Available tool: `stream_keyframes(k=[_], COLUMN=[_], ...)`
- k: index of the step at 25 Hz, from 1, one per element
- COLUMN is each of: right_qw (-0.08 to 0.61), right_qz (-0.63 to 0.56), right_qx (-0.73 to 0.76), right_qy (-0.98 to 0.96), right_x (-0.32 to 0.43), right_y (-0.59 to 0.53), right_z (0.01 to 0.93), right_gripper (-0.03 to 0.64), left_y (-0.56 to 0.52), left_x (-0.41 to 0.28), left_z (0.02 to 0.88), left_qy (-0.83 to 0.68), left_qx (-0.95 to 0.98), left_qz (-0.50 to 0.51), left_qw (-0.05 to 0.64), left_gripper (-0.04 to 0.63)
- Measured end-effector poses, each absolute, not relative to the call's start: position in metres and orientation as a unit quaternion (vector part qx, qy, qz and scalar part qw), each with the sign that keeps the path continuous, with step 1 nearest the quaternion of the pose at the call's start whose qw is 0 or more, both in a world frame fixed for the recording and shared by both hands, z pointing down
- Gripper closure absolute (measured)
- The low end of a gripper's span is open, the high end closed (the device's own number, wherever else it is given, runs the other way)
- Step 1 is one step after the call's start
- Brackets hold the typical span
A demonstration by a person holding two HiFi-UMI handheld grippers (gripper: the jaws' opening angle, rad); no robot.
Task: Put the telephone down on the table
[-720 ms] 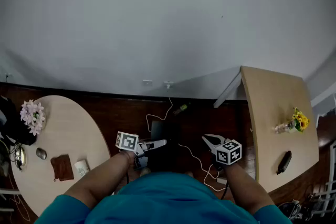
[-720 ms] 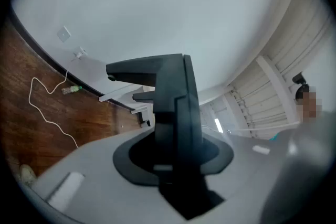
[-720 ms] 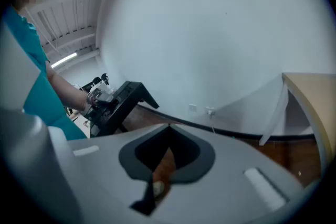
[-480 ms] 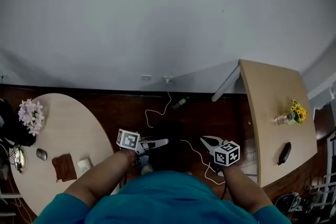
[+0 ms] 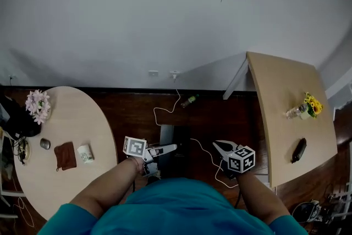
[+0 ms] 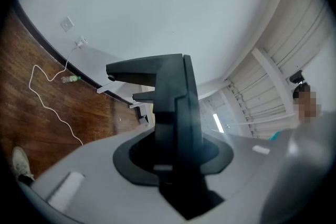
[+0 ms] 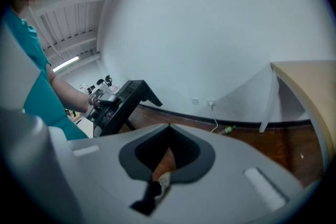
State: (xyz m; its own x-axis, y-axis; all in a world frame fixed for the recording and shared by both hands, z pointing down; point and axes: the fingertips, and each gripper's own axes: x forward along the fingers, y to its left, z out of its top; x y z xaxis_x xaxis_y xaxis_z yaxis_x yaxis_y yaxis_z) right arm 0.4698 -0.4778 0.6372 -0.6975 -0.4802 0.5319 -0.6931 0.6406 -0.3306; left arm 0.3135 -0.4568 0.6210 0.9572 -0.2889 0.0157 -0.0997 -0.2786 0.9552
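The telephone [image 6: 174, 107] is black and angular and stands upright between the jaws in the left gripper view. My left gripper [image 5: 166, 149] is shut on it, held level over the dark wood floor in front of the person's body. In the head view the telephone [image 5: 168, 136] shows as a dark block just beyond the fingertips. In the right gripper view the telephone [image 7: 126, 98] hangs at the left, gripped by the left gripper [image 7: 104, 100]. My right gripper [image 5: 221, 146] is shut with nothing in it and tilts downward, a little apart to the right.
A round pale table [image 5: 71, 118] at the left carries pink flowers [image 5: 37, 105], a cup [image 5: 85, 154] and a brown cloth [image 5: 65, 155]. A wooden table [image 5: 278, 96] at the right holds yellow flowers [image 5: 311, 104] and a black object [image 5: 298, 149]. A white cable [image 5: 165, 114] and a bottle [image 5: 190, 100] lie on the floor.
The head view has swung slightly, showing more of the left table. Both grippers keep the same pose, and the telephone stays gripped in the left one.
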Motion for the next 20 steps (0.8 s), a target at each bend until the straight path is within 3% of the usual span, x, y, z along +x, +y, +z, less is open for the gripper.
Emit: stream_keyframes(k=[8,12,20], right_qw=[0.204,0.198,0.199], right_qz=[0.252,0.246,0.246], right_qx=[0.308,0.303,0.327], right_qy=[-0.894,-0.899,-0.890], right_x=[0.510,0.505,0.469], right_y=[-0.419,-0.398,-0.355], right_z=[0.632,0.627,0.628], right_gripper=[0.614,0.614,0.614], left_y=[-0.378,-0.357,-0.319], left_x=[0.359,0.347,0.316], left_z=[0.614,0.620,0.594], left_qy=[-0.131,-0.161,-0.112], left_qx=[0.802,0.794,0.805], left_qz=[-0.080,-0.052,-0.089], left_qw=[0.577,0.584,0.576], left_gripper=[0.420,0.420,0.420])
